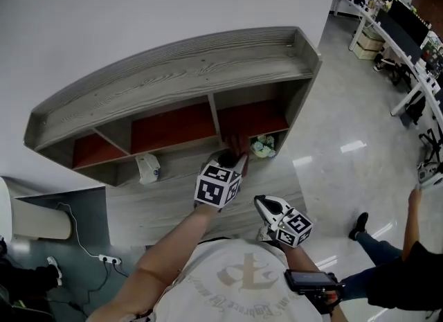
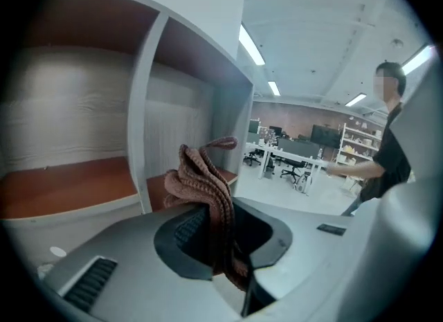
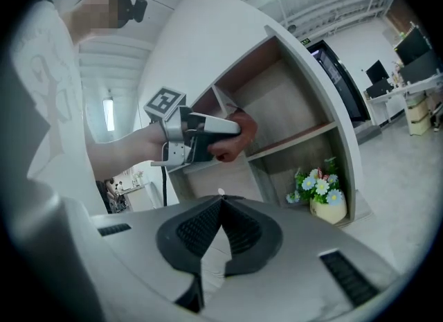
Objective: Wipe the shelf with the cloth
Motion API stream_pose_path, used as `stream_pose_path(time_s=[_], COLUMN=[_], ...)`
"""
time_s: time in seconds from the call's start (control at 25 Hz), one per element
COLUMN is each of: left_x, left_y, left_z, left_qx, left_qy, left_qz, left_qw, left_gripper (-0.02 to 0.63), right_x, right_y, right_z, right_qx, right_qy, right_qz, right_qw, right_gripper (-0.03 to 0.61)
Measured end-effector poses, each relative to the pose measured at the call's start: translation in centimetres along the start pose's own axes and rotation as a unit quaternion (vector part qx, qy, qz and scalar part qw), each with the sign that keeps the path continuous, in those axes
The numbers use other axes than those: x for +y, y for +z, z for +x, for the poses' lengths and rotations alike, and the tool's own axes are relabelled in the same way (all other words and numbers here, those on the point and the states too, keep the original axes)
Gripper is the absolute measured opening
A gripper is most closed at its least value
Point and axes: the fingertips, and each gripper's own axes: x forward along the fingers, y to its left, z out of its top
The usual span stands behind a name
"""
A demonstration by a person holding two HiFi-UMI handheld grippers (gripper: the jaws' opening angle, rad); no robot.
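As the cloth (image 2: 205, 179) seems soft and light, the left tongs (image 2: 211, 234) clamp its bunched middle at the shelf (image 1: 180, 71) front; the right tongs (image 3: 220, 206) are pressed together, empty.

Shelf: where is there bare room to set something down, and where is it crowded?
Free: the shelf top and the middle red compartment. Crowded: lower right around the flower pot, with the left gripper holding the cloth beside it, and lower left by the white object.
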Motion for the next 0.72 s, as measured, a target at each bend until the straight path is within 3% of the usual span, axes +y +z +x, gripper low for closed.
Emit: stream_pose_path(time_s=[0.16, 0.32, 0.72], left_x=[0.5, 1.7, 4.2], left_y=[2.2, 3.5, 4.2], left_z=[2.0, 3.7, 7.4], left_qx=[-0.001, 0.002, 0.037], left_qy=[0.072, 0.148, 0.246], left_qz=[0.011, 0.009, -0.007], left_qw=[0.9973, 0.989, 0.9686], left_gripper=[0.075, 0.075, 0.075], right_x=[-1.6, -3.2, -7.3], right_y=[0.9, 1.3, 2.2], right_z=[-0.9, -1.7, -3.4], right_qx=[-0.002, 0.0, 0.01], right_qy=[0.014, 0.031, 0.077], right_qz=[0.002, 0.004, 0.012], right_qw=[1.0, 1.0, 0.997], right_gripper=[0.005, 0.005, 0.005])
